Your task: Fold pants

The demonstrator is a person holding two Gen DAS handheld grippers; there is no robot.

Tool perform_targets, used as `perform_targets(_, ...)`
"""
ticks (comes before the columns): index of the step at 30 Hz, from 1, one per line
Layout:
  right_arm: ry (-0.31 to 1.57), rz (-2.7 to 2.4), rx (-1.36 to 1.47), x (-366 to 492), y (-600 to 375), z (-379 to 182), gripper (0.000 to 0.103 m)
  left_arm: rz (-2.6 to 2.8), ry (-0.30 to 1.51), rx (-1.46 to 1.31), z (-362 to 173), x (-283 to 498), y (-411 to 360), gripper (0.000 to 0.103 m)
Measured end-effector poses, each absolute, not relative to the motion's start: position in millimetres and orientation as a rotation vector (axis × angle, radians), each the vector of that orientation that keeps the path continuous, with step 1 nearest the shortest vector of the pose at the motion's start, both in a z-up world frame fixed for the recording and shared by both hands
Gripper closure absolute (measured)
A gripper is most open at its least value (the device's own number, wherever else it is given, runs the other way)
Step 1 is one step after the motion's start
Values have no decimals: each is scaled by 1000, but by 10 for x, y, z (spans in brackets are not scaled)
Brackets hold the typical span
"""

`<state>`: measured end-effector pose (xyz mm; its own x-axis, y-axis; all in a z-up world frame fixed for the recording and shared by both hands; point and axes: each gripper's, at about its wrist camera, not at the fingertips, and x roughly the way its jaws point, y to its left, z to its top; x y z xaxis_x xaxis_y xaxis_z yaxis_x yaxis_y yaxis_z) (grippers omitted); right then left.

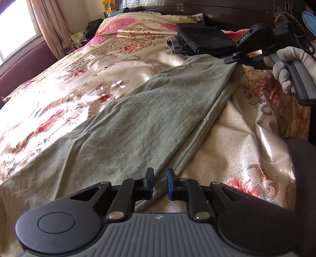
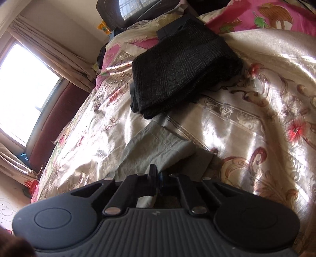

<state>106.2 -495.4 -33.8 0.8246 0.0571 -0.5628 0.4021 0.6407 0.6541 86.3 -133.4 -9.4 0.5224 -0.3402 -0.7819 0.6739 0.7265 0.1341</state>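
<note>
Pale green pants [image 1: 126, 122] lie stretched across the floral bedspread, running from near me to the far right. My left gripper [image 1: 160, 183] is open, its jaws a small gap apart over the pants' near edge. My right gripper [image 1: 233, 60], held by a gloved hand, is shut on the pants' far end. In the right wrist view the right gripper [image 2: 156, 178] is shut on the pants [image 2: 158, 150], pinching the hem.
A folded black garment [image 1: 203, 41] lies on the bed beyond the pants, also in the right wrist view [image 2: 177, 71]. The shiny floral bedspread [image 1: 59, 94] covers the bed. A window and curtains [image 2: 39, 69] are at left. A dark headboard [image 1: 197, 9] stands behind.
</note>
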Motion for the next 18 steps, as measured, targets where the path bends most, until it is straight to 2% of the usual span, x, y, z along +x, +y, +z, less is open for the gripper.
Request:
perform_targets(5, 645, -262, 774, 1057, -4964, -353, 100, -650, 843, 440, -116, 878, -1317, 72)
perform_targets(7, 659, -257, 733, 1060, -4912, -361, 94, -652, 836, 435, -80, 875, -1314, 72)
perform_targets(14, 685, -262, 693, 1005, -4832, -275, 93, -637, 780, 495, 51, 836, -1244, 72)
perform_targets(16, 683, -275, 639, 899, -4750, -183, 87, -623, 771, 524, 36, 793, -1160, 72)
perform_targets(18, 694, -237, 630, 788, -4627, -115, 87, -592, 771, 533, -4, 769, -1069, 72)
